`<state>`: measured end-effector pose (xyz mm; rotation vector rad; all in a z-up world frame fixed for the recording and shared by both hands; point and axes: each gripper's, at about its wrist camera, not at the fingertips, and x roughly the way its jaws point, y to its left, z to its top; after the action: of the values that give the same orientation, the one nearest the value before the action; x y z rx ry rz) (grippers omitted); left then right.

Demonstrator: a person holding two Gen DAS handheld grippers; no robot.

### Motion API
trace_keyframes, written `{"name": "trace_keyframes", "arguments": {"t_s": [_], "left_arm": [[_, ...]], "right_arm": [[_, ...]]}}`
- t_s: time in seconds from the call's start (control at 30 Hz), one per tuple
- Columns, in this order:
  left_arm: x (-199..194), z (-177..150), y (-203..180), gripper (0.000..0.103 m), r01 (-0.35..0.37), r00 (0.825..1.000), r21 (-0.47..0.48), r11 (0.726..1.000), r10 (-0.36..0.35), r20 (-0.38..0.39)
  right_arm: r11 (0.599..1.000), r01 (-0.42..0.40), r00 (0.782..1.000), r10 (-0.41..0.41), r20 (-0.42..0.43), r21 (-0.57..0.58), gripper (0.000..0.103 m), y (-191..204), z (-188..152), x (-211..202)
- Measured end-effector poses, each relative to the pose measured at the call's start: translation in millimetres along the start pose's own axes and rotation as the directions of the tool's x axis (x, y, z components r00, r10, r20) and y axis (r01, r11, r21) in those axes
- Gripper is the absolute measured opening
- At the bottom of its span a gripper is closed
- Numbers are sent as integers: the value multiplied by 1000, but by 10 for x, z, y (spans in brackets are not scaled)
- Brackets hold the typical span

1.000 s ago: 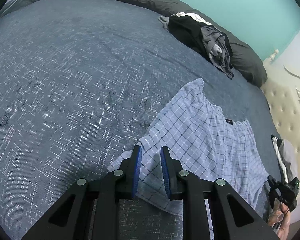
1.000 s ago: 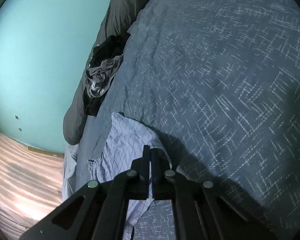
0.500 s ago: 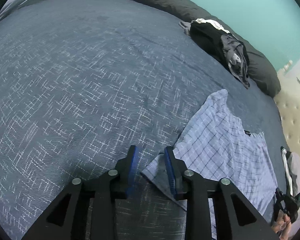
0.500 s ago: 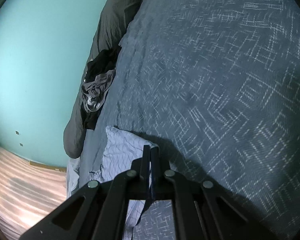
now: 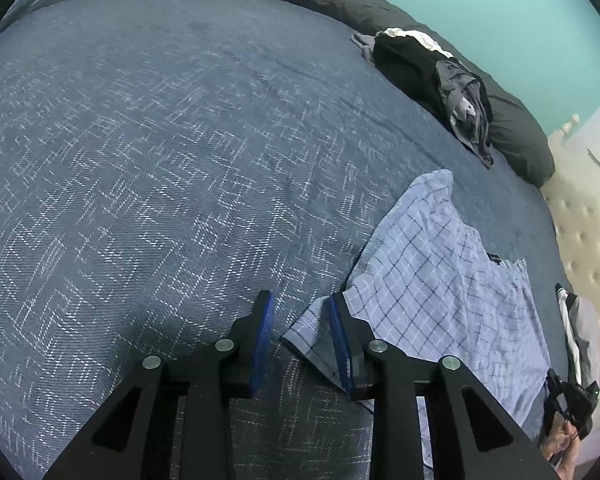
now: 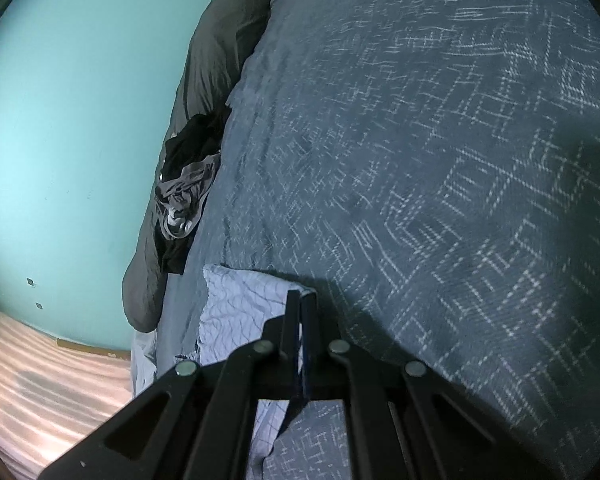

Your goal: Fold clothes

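Light blue checked shorts (image 5: 440, 292) lie spread on the dark blue bedspread (image 5: 160, 168). My left gripper (image 5: 300, 316) is open just above the bed, and the near corner of the shorts lies between its blue pads, close against the right one. My right gripper (image 6: 301, 298) is shut on an edge of the shorts (image 6: 240, 308), with a fold of cloth hanging under the fingers. In the left wrist view the right gripper (image 5: 572, 394) shows small at the lower right, held by a hand.
A heap of black and grey clothes (image 5: 444, 76) rests against a long dark grey pillow (image 5: 516, 140) by the teal wall. A cream tufted headboard (image 5: 588, 248) stands to the right. The patterned bedspread stretches wide to the left. A striped floor (image 6: 40, 380) lies beside the bed.
My left gripper has slid back off the shorts toward their near corner and its jaws have spread wider. The right gripper has stayed shut on the cloth and shifted slightly.
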<state>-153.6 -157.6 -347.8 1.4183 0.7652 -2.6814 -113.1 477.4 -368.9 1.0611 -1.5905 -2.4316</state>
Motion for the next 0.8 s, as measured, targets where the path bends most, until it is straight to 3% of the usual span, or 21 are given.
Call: {"name": "trace_keyframes", "arguments": {"t_s": [0.1, 0.33, 0.43, 0.8], "left_arm": [[14, -6, -29, 20, 10, 1000, 14, 1000, -10, -10], [2, -6, -27, 18, 16, 1000, 18, 1000, -16, -6], [4, 0, -39, 4, 27, 1000, 24, 999, -27, -10], [-101, 7, -73, 3, 58, 998, 36, 998, -59, 10]], "right_arm": [[1000, 7, 1000, -7, 12, 4, 1, -9, 0, -20], [1000, 21, 999, -22, 31, 12, 1, -25, 7, -65], [1000, 22, 999, -23, 22, 17, 1, -36, 11, -51], [999, 28, 999, -29, 38, 25, 1, -55, 26, -101]]}}
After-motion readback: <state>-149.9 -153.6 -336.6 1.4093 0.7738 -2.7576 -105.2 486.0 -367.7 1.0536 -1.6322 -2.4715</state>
